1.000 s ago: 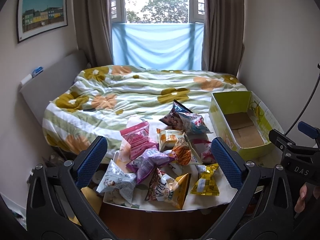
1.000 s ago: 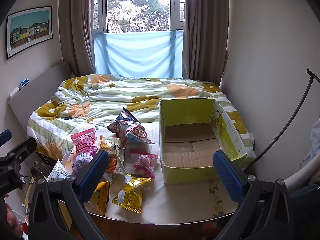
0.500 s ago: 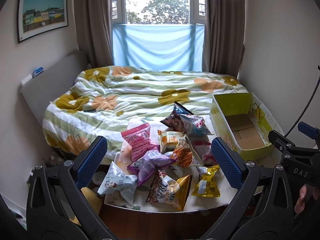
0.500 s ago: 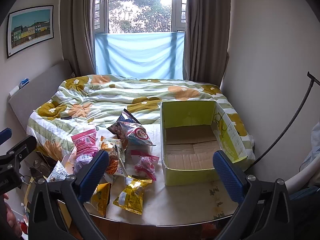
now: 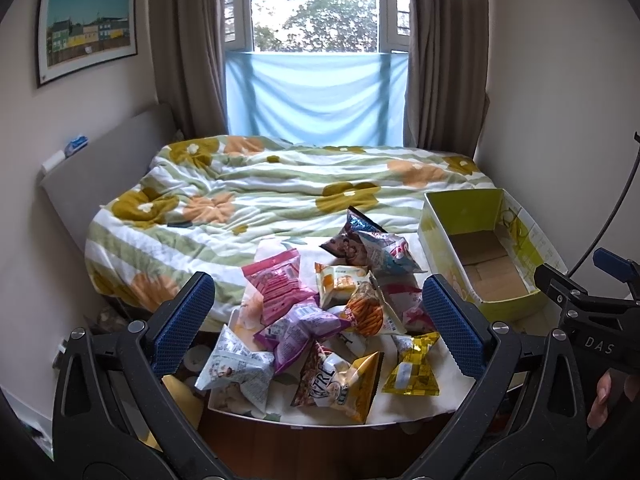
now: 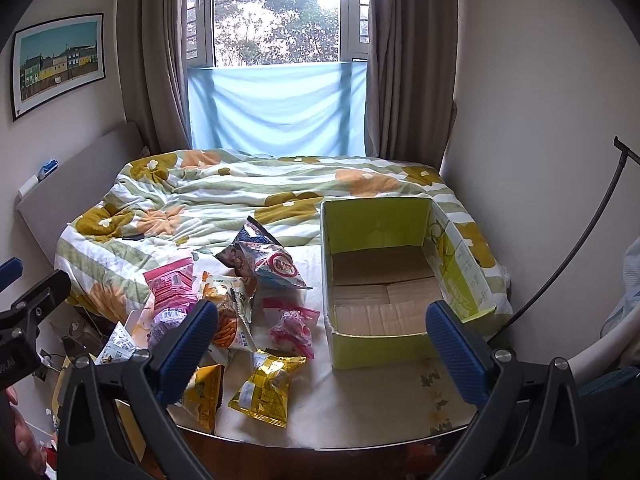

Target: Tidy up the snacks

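Observation:
A heap of several snack bags lies on a white cloth at the near end of the bed: a pink bag (image 5: 276, 280), a purple bag (image 5: 300, 328), a yellow bag (image 5: 412, 368) (image 6: 268, 388) and a blue-red bag (image 6: 276, 264). To their right stands an open yellow-green cardboard box (image 6: 376, 344) (image 5: 480, 240), nothing inside it. My left gripper (image 5: 316, 320) hangs open above the near side of the heap, holding nothing. My right gripper (image 6: 320, 352) is open too, in front of the box's near left corner.
A floral quilt (image 5: 280, 192) covers the bed beyond the snacks. A grey headboard (image 5: 100, 168) runs along the left, and a wall with a black cable (image 6: 580, 240) closes the right. The window with curtains lies at the far end. The cloth's front edge (image 6: 320, 444) is close below the grippers.
Both cameras have risen or tilted slightly, so the snacks and box sit a little lower in view. Nothing was grasped and both grippers stay open.

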Tool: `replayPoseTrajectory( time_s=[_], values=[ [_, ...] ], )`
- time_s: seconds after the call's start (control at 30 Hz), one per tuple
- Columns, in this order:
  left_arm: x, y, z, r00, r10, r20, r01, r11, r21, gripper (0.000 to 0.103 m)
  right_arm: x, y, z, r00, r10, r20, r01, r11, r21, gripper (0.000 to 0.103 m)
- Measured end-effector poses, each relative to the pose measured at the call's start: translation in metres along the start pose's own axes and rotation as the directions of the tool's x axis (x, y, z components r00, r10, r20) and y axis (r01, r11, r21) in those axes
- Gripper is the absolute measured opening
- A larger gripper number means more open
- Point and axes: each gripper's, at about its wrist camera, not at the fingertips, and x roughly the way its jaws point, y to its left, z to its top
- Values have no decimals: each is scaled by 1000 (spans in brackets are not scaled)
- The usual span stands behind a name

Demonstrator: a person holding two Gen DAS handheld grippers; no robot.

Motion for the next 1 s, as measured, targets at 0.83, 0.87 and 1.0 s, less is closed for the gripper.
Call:
replayPoseTrajectory(
  time_s=[0.83, 0.87, 1.0],
  values=[
    [-7, 6, -2, 1000, -2, 10, 2, 1000, -6, 102, -2, 2, 2, 1000, 5, -2, -5, 1000, 5, 103],
    [-6, 6, -3, 1000, -3, 7, 3, 1000, -5, 102, -2, 3, 2, 1000, 5, -3, -5, 1000, 4, 103],
    [-4, 9, -3, 1000, -12, -4, 12, 1000, -14, 102, -3, 4, 1, 1000, 4, -1, -4, 1000, 7, 103]
  ],
)
